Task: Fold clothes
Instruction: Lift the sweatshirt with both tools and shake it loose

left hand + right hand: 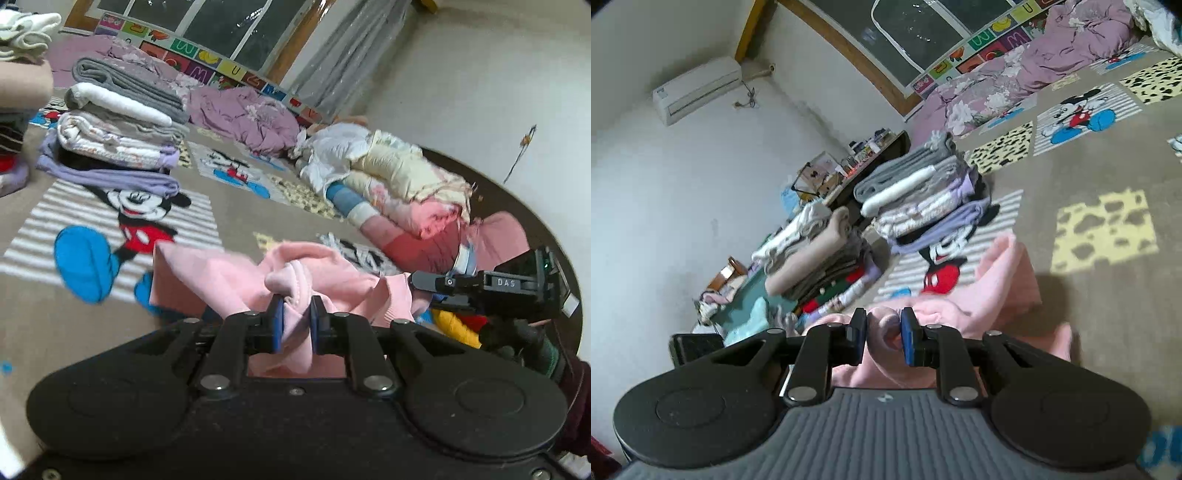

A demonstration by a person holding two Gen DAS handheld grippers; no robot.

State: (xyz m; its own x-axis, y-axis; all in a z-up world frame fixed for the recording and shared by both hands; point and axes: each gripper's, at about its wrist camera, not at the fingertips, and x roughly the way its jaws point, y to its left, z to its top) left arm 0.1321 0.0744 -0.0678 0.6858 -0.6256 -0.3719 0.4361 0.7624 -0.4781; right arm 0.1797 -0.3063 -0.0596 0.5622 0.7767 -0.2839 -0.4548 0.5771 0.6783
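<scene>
Right now a pink garment point(236, 273) hangs bunched between the two tools, lifted off the cartoon-print carpet point(229, 199) below it. The left hand-held gripper point(297, 317) is clenched on a thick fold of the pink cloth, its blue pads point(277, 325) pressed into it from both sides, with the rest of the fabric spreading forward and to the left of the fingers. The right hand-held gripper point(882, 332) also grasps a rolled edge of the same pink garment point(997, 280), pinched between its pads, and the cloth trails ahead and to the right of it; in the left wrist view this second tool point(491, 284) shows off to the right, at about the same height. Ahead of the left hand-held gripper and to its left stands a stack of folded clothes point(122, 122) in grey, white and lilac. A second folded stack point(812, 258) sits left of that one in the right wrist view. Ahead and to the right of the left hand-held gripper lies a loose heap of unfolded clothes point(399, 184) in white, cream and pink, close to the white wall point(480, 92). Farther off, a lilac flowered quilt point(243, 114) lies crumpled along the window point(229, 26). High on the wall to the left of the right hand-held gripper hangs an air conditioner point(698, 88).
</scene>
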